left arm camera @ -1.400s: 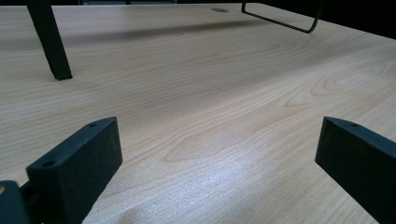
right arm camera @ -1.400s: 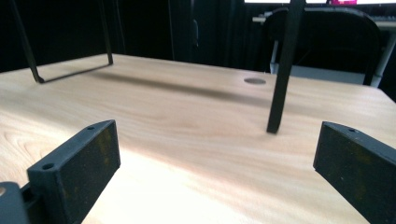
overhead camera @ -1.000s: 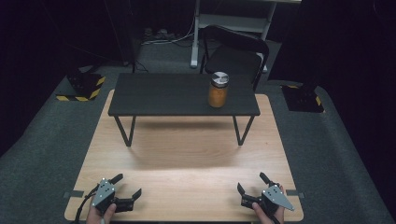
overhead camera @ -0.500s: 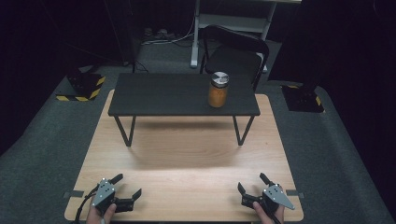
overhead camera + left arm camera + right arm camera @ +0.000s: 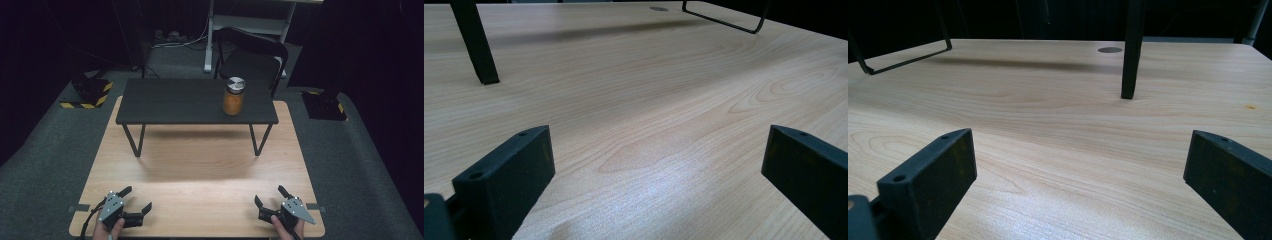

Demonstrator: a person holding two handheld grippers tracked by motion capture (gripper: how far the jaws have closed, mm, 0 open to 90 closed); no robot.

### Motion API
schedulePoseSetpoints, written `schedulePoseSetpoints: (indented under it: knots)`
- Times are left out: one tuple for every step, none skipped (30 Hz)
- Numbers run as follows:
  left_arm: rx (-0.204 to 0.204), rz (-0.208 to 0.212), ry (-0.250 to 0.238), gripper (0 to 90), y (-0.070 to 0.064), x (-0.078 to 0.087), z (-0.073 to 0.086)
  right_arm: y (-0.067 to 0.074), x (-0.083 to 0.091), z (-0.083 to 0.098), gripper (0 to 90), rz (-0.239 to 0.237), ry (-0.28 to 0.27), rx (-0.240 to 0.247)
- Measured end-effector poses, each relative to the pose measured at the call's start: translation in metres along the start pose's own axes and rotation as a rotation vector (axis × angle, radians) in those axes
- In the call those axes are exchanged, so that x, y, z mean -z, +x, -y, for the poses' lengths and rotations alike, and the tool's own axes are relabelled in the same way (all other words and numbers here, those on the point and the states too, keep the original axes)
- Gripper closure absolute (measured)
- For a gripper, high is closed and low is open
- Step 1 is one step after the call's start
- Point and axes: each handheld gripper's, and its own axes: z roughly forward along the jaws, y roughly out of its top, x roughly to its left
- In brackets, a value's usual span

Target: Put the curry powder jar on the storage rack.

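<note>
A jar (image 5: pixel 233 96) with a silver lid and orange-brown contents stands upright on the right part of a low black shelf (image 5: pixel 175 102), which rests on the wooden table (image 5: pixel 200 165). My left gripper (image 5: pixel 136 199) lies at the table's front left corner, open, with nothing between its jaws (image 5: pixel 654 165). At the front right corner my right gripper (image 5: pixel 270 196) is open too, its jaws wide apart over bare wood (image 5: pixel 1078 165). Both are far from the jar.
The shelf's thin black legs (image 5: pixel 134 142) stand on the table at mid-depth; one leg (image 5: pixel 476 42) shows ahead of the left gripper, another leg (image 5: pixel 1132 50) ahead of the right. A black chair (image 5: pixel 250 55) stands behind the table. Grey carpet surrounds it.
</note>
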Motion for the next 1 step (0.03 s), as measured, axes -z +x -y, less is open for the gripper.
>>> schedulePoseSetpoints:
  knots:
    - [0.000, -0.001, 0.000, 0.7, -0.0001, 0.0000, 0.0000, -0.0004, -0.0001, -0.0001, 0.2, -0.002, 0.001, 0.001]
